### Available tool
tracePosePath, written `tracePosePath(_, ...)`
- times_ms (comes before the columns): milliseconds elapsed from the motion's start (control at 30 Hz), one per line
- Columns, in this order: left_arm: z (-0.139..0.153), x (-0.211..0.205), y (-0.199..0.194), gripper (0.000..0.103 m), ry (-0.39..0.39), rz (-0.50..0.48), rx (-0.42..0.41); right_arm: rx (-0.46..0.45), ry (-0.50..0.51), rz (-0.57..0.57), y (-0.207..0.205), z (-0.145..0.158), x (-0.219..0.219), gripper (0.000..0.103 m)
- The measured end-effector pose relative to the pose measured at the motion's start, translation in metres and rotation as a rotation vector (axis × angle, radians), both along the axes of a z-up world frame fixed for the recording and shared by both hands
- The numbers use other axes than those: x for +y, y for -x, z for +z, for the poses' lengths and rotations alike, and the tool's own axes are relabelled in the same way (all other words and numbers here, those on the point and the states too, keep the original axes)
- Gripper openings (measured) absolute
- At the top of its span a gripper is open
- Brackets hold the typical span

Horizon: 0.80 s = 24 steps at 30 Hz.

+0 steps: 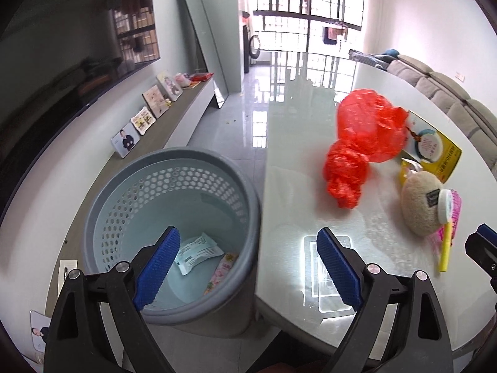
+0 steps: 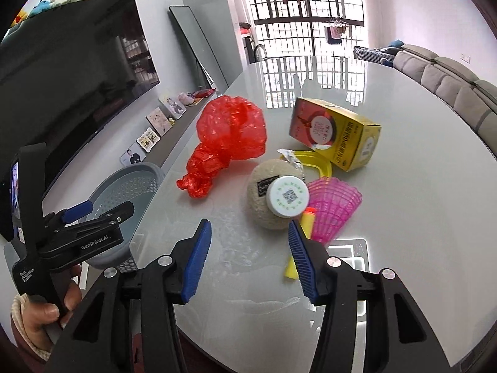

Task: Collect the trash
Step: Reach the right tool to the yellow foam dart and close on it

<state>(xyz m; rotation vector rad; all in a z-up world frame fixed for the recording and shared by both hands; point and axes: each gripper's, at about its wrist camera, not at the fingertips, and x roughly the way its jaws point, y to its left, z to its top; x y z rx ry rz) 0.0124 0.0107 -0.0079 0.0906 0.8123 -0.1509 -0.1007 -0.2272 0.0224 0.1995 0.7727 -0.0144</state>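
A grey perforated bin (image 1: pixel 174 217) stands on the floor by the table's left edge, with a white wrapper (image 1: pixel 198 253) and a pink packet (image 1: pixel 222 272) inside; it also shows in the right wrist view (image 2: pixel 130 186). My left gripper (image 1: pixel 248 267) is open and empty, over the bin rim and table edge. On the table lie a red plastic bag (image 2: pixel 226 143), a beige ball with a white cap (image 2: pixel 273 199), a pink shell (image 2: pixel 334 208), a yellow tube (image 2: pixel 298 248) and a yellow box (image 2: pixel 335 133). My right gripper (image 2: pixel 250 258) is open and empty, just short of the beige ball.
The white glossy table (image 2: pixel 388 248) stretches ahead. A yellow lid (image 2: pixel 316 161) lies behind the ball. A TV (image 2: pixel 71 71), a low shelf with picture frames (image 1: pixel 146 118) and a leaning mirror (image 1: pixel 202 40) line the left wall. A grey sofa (image 2: pixel 459 90) stands on the right.
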Motion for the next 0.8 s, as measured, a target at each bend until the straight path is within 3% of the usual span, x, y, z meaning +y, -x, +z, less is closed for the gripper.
tracePosePath(433, 0.011, -0.044, 0.022, 0.088, -0.021, -0.079, -0.032, 0.022, -0.026, -0.095, 0.031, -0.013, -0.035, 0.05)
tracePosePath(800, 0.005, -0.068, 0.026, 0.088, -0.03, -0.104, -0.019, 0.091, -0.055, -0.133, 0.02, -0.04, -0.061, 0.05)
